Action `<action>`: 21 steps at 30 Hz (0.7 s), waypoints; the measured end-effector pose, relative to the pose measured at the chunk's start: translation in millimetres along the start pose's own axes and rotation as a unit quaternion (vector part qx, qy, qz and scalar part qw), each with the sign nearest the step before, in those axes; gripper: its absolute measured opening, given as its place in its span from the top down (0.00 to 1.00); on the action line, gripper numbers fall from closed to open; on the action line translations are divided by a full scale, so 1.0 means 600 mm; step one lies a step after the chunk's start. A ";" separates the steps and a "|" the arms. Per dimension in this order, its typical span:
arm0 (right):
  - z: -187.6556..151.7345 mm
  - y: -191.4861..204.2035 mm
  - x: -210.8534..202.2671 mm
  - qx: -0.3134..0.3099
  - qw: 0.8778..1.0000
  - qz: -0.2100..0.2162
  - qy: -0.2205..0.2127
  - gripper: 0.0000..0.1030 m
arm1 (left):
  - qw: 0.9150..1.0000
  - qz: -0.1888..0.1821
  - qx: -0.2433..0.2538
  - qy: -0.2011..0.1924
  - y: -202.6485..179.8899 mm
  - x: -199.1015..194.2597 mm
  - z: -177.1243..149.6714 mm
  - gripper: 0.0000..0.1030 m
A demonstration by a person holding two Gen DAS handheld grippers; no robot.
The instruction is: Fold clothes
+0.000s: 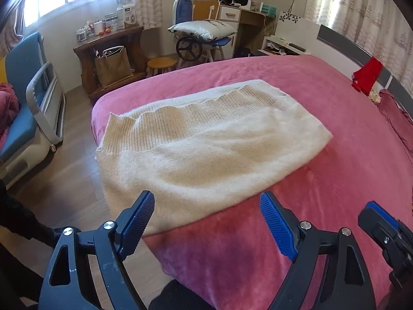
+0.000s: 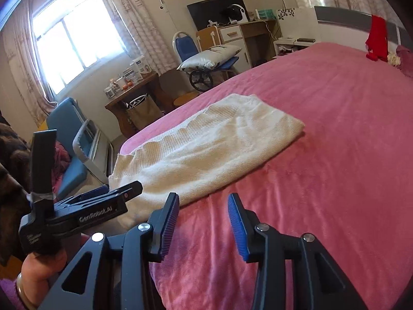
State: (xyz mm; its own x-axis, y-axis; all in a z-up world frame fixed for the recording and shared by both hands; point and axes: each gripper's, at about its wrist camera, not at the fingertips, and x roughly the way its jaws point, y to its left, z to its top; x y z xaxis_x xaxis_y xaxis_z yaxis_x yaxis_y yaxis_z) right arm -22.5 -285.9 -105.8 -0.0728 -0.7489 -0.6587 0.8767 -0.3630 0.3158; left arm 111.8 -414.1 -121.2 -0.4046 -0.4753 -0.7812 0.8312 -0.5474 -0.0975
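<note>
Both hand-held grippers, left and right, hover wide and empty at the near edge of the folded cream sweater on the pink bed.

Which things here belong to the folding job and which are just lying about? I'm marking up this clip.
Job:
cream sweater, lying on the pink bedspread
left tongs, open, empty
right tongs, open, empty

Lying about:
red garment on the headboard
pillow on the chair
brown bag
round stool
</note>
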 end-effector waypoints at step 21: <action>-0.011 0.106 -0.072 -0.115 0.992 -0.029 -0.033 0.44 | 0.995 0.081 -0.033 -0.047 0.069 -0.147 -0.067 0.17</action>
State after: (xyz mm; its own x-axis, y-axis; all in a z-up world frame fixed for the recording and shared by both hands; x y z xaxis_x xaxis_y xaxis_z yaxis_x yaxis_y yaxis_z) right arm 39.4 -273.3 -61.8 -0.1494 -0.7677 -0.6232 0.9552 -0.2750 0.1097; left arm 197.2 -367.0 -81.2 -0.2943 -0.6173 -0.7296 0.9101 -0.4140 -0.0169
